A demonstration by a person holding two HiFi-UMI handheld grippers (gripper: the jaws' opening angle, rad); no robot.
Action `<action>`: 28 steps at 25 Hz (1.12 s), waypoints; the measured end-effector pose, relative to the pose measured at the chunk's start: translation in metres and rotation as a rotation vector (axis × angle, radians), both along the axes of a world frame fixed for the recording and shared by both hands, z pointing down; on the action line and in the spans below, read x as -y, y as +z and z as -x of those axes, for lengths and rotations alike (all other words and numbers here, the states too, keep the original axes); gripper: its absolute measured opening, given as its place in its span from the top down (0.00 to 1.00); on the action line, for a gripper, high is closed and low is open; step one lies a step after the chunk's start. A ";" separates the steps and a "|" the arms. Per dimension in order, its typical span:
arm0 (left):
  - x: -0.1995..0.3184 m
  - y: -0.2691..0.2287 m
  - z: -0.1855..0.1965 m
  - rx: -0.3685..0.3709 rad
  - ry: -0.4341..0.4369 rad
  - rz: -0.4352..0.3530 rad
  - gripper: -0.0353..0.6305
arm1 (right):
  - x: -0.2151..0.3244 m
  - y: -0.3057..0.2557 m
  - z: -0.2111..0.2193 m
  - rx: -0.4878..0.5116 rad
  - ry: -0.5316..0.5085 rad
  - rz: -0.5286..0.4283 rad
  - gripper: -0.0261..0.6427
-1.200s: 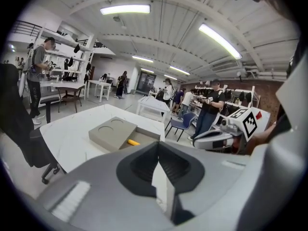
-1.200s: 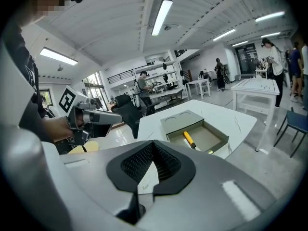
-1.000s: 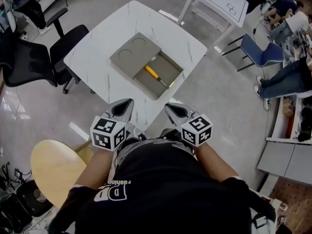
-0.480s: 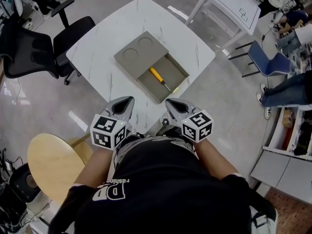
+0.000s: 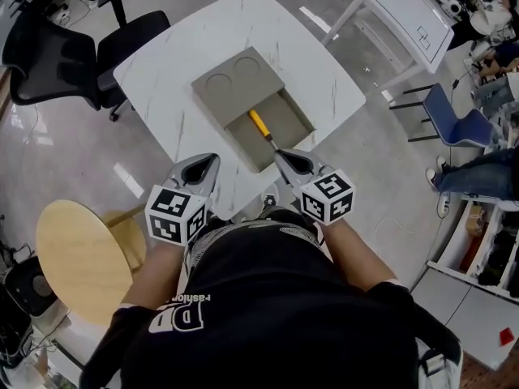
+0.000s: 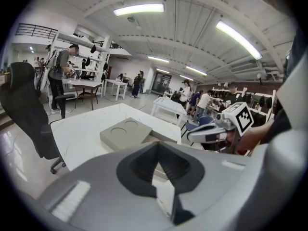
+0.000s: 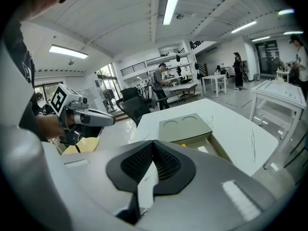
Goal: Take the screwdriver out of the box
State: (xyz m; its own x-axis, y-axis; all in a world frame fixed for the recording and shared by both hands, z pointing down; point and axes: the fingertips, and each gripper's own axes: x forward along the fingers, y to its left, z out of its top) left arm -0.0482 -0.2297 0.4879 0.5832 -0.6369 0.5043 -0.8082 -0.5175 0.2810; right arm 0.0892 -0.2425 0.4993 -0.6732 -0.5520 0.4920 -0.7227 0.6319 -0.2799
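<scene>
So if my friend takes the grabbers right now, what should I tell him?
The left gripper has its jaws together and empty. The right gripper is the same. Both are held short of the box on the white table. The box is open, and the screwdriver lies inside.
Done: nothing yet.
Left: open the jaws, reach in, grip the screwdriver and lift it out. The right gripper looks nearer.
</scene>
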 end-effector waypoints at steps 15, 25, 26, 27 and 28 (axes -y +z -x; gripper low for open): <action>0.001 0.003 -0.014 0.036 -0.036 0.015 0.86 | 0.018 0.004 -0.009 0.018 -0.041 0.008 0.96; 0.000 0.007 -0.015 0.042 -0.031 0.025 0.86 | 0.016 0.010 -0.006 -0.022 -0.076 -0.004 0.94; 0.000 0.007 -0.014 0.043 -0.031 0.025 0.86 | 0.016 0.010 -0.005 -0.023 -0.081 -0.005 0.90; -0.001 0.006 -0.014 0.043 -0.032 0.026 0.86 | 0.016 0.010 -0.004 -0.025 -0.086 -0.005 0.88; 0.000 0.006 -0.013 0.044 -0.032 0.026 0.86 | 0.016 0.010 -0.003 -0.026 -0.091 -0.005 0.88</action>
State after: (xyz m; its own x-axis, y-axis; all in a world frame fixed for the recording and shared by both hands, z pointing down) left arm -0.0353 -0.2293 0.4942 0.5396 -0.6411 0.5457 -0.8361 -0.4841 0.2580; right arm 0.0921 -0.2582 0.5095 -0.7076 -0.4914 0.5077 -0.6693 0.6965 -0.2586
